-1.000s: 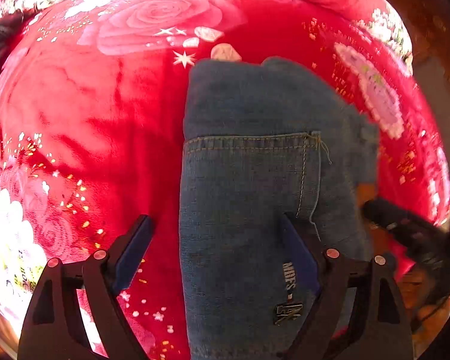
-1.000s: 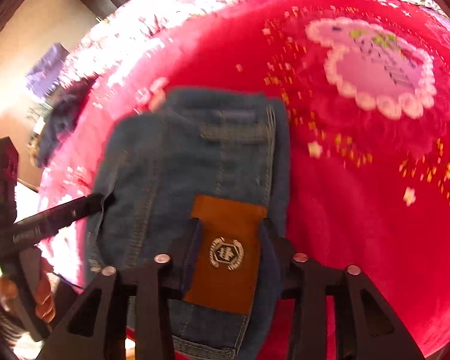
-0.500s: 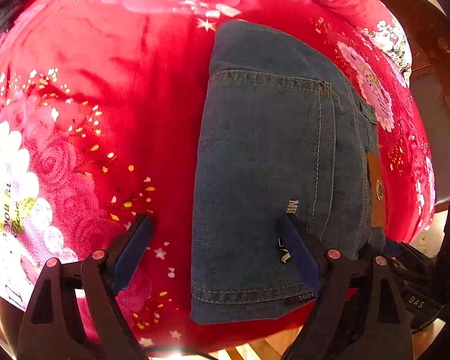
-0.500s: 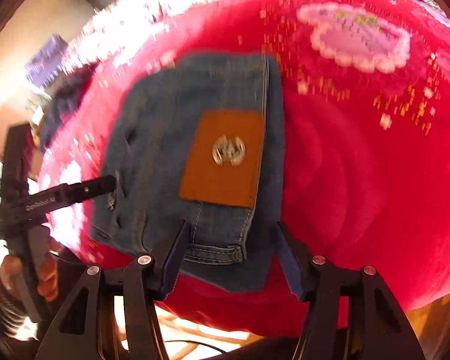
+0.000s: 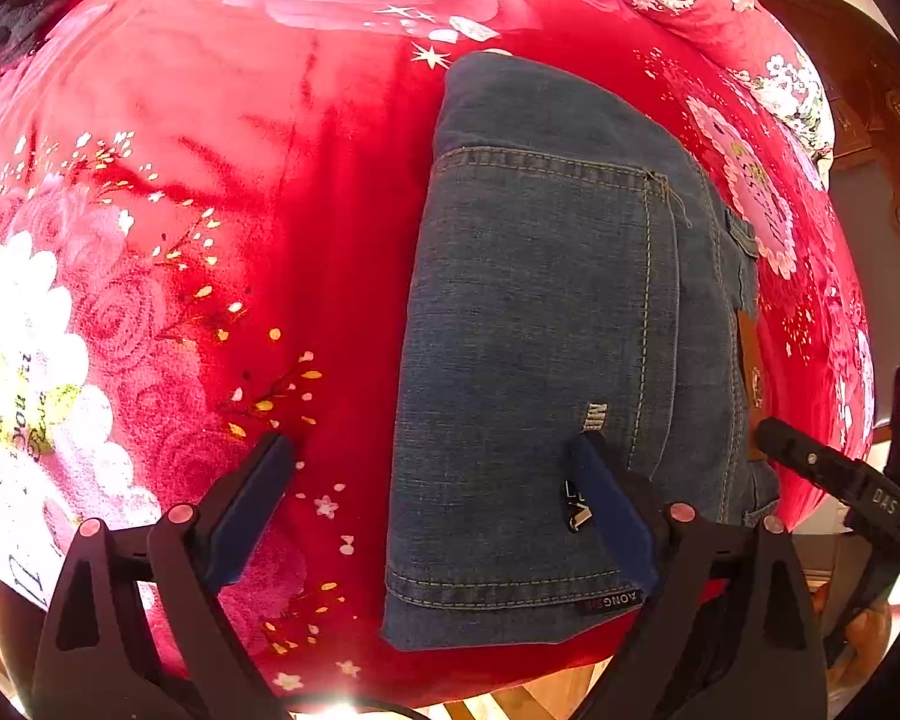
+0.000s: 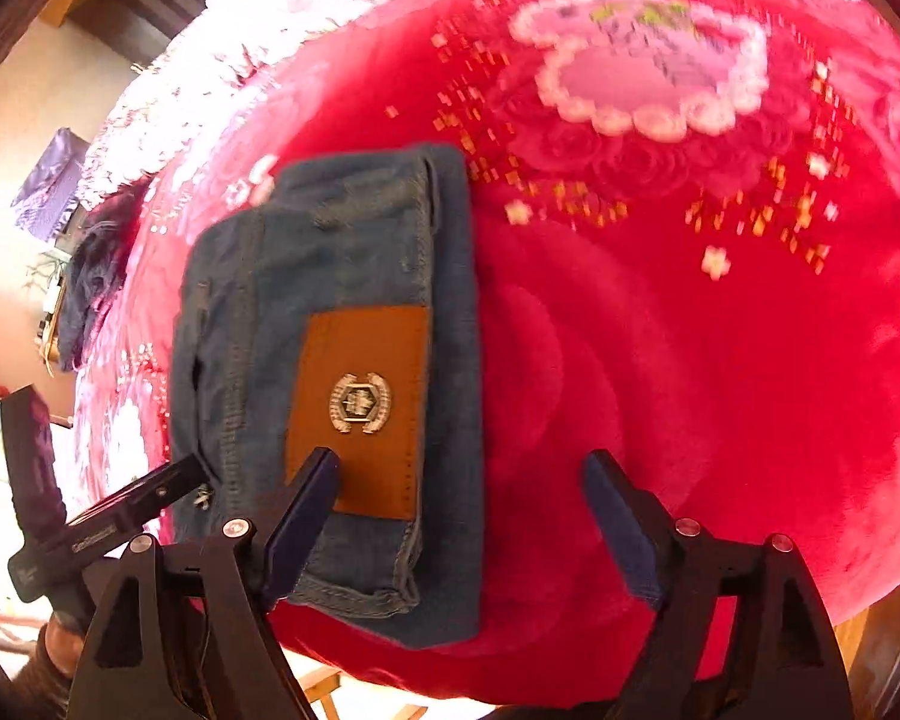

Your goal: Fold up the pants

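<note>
**Fold looks done, both grippers let go**

Pants (image 5: 546, 360) lying as compact denim rectangle on red floral blanket (image 5: 210, 180), near bed's front edge. Back pocket up; leather patch (image 6: 360, 408) on waistband side. Edges stacked fairly square, no loose leg seen.

Left hand-held gripper (image 5: 432, 480): spread wide, just been opening, one finger over denim, other over blanket, nothing pinched. Right hand-held gripper (image 6: 459, 492): spread wide, just been opening, patch edge betw. fingers but no pad pressing.

Est. task approx. complete. Left, if anything: minor squaring, then pull back.
</note>
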